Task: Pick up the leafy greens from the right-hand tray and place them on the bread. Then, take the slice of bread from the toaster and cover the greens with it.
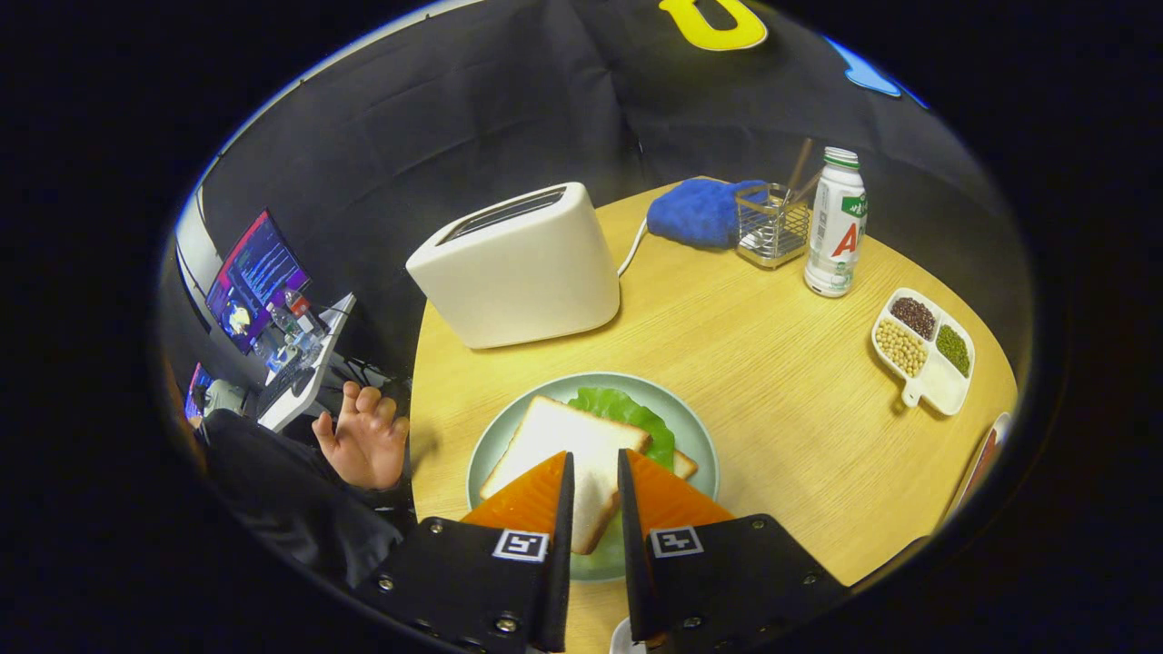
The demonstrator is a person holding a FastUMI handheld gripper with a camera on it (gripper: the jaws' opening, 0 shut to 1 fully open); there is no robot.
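Light wooden table (772,381) under the claw, black cloth wall behind.

Far left of the claw, off the table: lit monitor (254,272) on a cluttered desk (309,363). Nearer, still left of the fingers: a person's open hand (363,445), fingers spread, dark sleeve (273,500) below it, just beside the table edge.

Ahead and left of the fingertips: white toaster (518,268), upright, slots on top, cord trailing from its right side.

Directly under and just ahead of the claw: pale green plate (695,436). On the plate, top slice of bread (568,440) lying over the leafy greens (627,413); a green leaf edge exposed beyond the slice's far side. Corner of a lower slice (683,466) visible beside the right finger.

Claw (595,459): fingers narrowly parted, tips over the top slice, near corner of the slice seen in the gap between them. Contact of the fingers with the slice: cannot tell.

Beyond the claw and to the right: blue cloth (695,213), touching a wire basket (770,227) holding sticks; white bottle (836,227) with green cap just beside the basket.

Right of the claw, well apart: white divided dish (927,350) with dark, pale and green beans in separate compartments, one compartment bare. Farthest right: edge of a tray (981,459) at the table rim.
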